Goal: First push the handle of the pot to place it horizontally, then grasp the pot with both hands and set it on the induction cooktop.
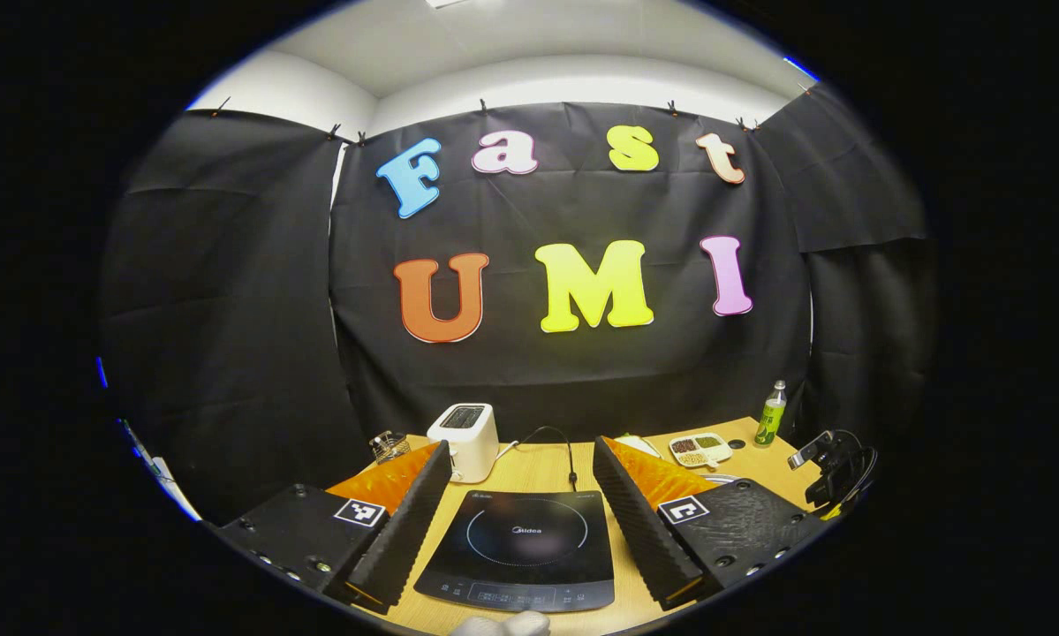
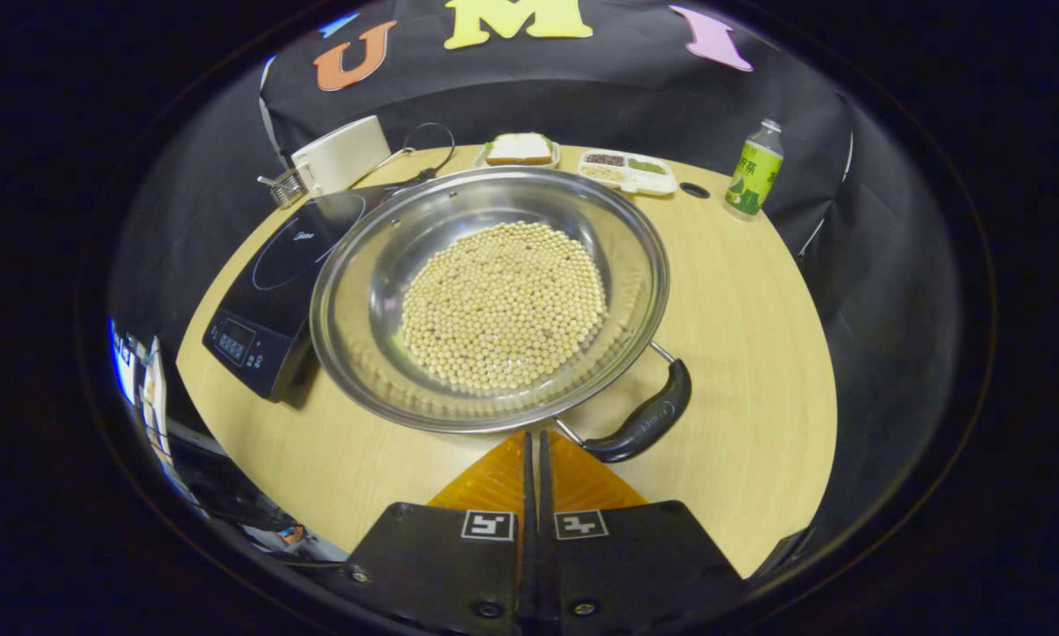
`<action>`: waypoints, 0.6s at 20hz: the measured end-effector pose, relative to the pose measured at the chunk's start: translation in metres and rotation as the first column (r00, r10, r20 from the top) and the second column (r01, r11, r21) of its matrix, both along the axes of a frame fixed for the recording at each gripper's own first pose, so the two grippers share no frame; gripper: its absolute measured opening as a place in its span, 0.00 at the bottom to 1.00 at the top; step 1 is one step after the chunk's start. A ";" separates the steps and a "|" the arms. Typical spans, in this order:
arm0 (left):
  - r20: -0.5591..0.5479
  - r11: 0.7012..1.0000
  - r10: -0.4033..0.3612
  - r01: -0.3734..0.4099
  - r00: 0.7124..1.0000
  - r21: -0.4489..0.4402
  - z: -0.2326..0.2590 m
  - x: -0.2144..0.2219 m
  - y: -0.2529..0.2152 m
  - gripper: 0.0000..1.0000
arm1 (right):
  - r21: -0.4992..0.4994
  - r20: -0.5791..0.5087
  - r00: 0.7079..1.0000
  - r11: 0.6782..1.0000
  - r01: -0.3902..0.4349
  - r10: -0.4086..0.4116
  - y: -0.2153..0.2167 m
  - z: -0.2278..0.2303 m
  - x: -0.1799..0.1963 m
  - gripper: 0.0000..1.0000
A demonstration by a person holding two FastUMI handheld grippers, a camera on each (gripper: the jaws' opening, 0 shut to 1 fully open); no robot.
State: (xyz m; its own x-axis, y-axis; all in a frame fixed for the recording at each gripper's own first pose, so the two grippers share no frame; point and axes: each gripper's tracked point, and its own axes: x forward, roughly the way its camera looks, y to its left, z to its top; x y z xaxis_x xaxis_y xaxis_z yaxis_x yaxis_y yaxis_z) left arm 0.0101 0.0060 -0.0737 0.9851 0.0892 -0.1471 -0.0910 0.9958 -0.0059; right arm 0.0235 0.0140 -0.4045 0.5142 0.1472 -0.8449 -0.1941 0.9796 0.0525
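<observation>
R gripper [image 2: 533, 442]: fingers pressed together, holding nothing, tips just beside pot [image 2: 489, 296] rim at lower centre, near handle [image 2: 644, 420], prob. for pushing it. L gripper [image 1: 522, 490]: fingers wide, cooktop [image 1: 522, 548] between. Pot on counter [image 2: 750, 353].

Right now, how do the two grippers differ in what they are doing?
The left gripper has its fingers spread wide apart, while the right gripper has its fingers closed together with nothing between them. The left gripper looks over the induction cooktop, framed between its fingers; the right gripper sits just before the pot of beans, beside its handle. Both hover over the same wooden table, and neither holds anything.
</observation>
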 end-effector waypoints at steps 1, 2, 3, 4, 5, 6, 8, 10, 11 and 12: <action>-0.002 1.000 0.001 -0.001 1.000 0.000 -0.001 0.002 -0.002 0.96 | -0.006 -0.003 1.000 1.000 0.000 0.000 -0.004 -0.001 0.003 0.04; -0.005 1.000 0.002 -0.002 1.000 0.000 -0.001 0.004 -0.004 0.96 | -0.013 -0.004 1.000 1.000 -0.002 0.001 -0.007 -0.002 0.005 0.04; -0.007 1.000 0.003 -0.003 1.000 0.001 -0.002 0.005 -0.006 0.96 | -0.020 -0.005 1.000 1.000 -0.002 0.002 -0.012 -0.001 0.008 0.04; -0.009 1.000 0.004 -0.004 1.000 0.001 -0.003 0.006 -0.007 0.96 | -0.026 -0.005 1.000 1.000 -0.004 0.004 -0.019 -0.001 0.010 0.04; -0.009 1.000 0.009 -0.009 1.000 0.002 -0.002 0.007 -0.009 0.96 | -0.031 -0.005 1.000 0.999 -0.007 0.007 -0.024 0.000 0.013 0.04; -0.009 1.000 0.013 -0.013 1.000 0.002 -0.002 0.008 -0.010 0.96 | -0.038 -0.004 1.000 0.999 -0.013 0.013 -0.029 0.000 0.018 0.04; -0.013 1.000 0.023 -0.023 1.000 0.005 -0.003 0.010 -0.012 0.96 | -0.057 -0.003 1.000 0.998 -0.028 0.028 -0.038 0.000 0.029 0.04; -0.018 0.999 0.036 -0.036 0.999 0.008 -0.004 0.012 -0.014 0.96 | -0.075 -0.006 0.999 0.996 -0.053 0.053 -0.045 -0.002 0.037 0.04; -0.021 0.999 0.043 -0.043 0.999 0.008 -0.005 0.013 -0.016 0.96 | -0.084 -0.012 0.997 0.994 -0.072 0.071 -0.050 -0.002 0.040 0.04; -0.022 0.999 0.051 -0.051 0.998 0.009 -0.006 0.014 -0.017 0.96 | -0.092 -0.013 0.996 0.992 -0.089 0.088 -0.055 -0.002 0.043 0.00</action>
State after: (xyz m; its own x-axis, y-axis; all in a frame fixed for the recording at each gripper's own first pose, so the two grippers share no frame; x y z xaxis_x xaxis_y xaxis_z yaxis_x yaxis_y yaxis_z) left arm 0.0237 -0.0114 -0.0797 0.9756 0.1409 -0.1682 -0.1421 0.9898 0.0054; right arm 0.0670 -0.0407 -0.4063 0.4954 0.1126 -0.8613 -0.2802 0.9593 -0.0358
